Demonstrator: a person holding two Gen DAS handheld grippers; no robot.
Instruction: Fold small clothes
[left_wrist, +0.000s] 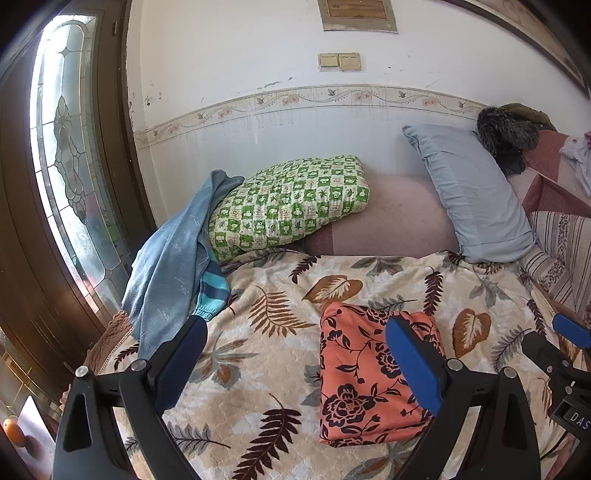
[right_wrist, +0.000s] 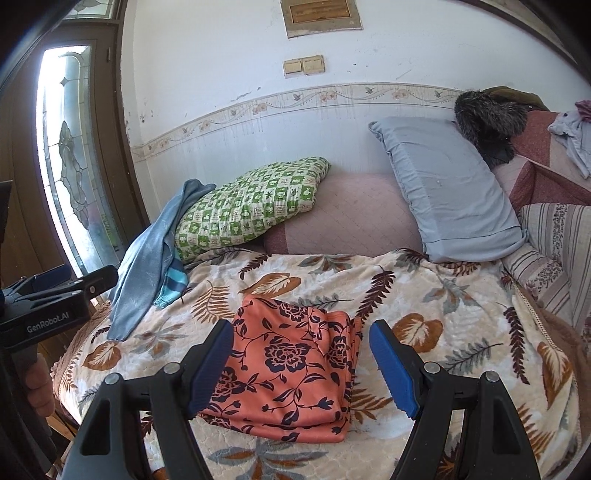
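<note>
A folded salmon-orange cloth printed with dark navy flowers (right_wrist: 291, 373) lay flat on the bed's cream fleece blanket patterned with brown and grey leaves (right_wrist: 461, 295), roughly in the middle of it, its layered edges stacked along the side toward three o'clock.

The right gripper (right_wrist: 301, 373), black-armed with blue pads, hovered low over that cloth with its jaws spread wide; nothing was between the pads, and whether its left pad brushed the fabric I could not tell. The left gripper (left_wrist: 295, 365) was just as widely spread and empty, poised over the blanket at about nine o'clock from the cloth, its right-hand pad hanging above the cloth's near corner. From the left wrist view the right gripper's blue tip showed at the three o'clock edge; from the right wrist view the left gripper's black body, and a hand (right_wrist: 38, 387) below it, showed at nine o'clock.

At about ten o'clock from the folded cloth a light blue knitted garment with a turquoise striped cuff (left_wrist: 173, 266) drooped off the bed's corner, leaning against a green-and-white chequered pillow (left_wrist: 288, 203). Behind, toward twelve o'clock, sat a dusty pink quilted cushion (right_wrist: 347, 218), and at two o'clock a pale blue-grey pillow (right_wrist: 450, 188) stood propped against the wall, with a dark fur-trimmed thing (right_wrist: 487, 118) beside its top.
</note>
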